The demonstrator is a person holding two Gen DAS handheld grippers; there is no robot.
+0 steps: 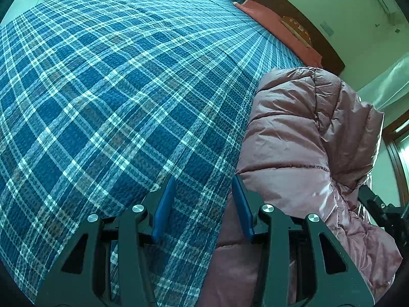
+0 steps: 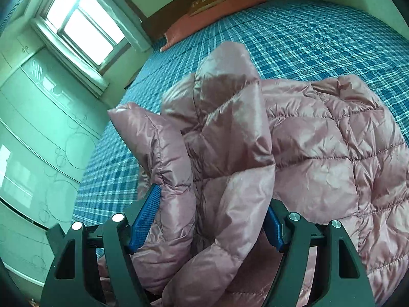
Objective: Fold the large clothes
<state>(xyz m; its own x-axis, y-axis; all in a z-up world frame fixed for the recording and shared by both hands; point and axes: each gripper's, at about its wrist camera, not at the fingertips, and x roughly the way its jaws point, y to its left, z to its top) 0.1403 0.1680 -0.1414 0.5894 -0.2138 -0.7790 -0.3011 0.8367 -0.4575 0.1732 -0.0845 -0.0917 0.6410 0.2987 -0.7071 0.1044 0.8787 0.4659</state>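
Nearby, gripped a bunched fold of the pink down jacket (image 2: 306,148) between right gripper (image 2: 212,220) pads, while left gripper (image 1: 204,204), open and empty, hovered beside its edge.

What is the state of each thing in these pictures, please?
Pink puffer jacket: bunched on the bed, not folded flat.
Left gripper: open, over the plaid cover, nothing between its fingers.
Right gripper: jacket between its fingers; grip unclear.
Plaid bedcover: spread flat.
Window: shut.
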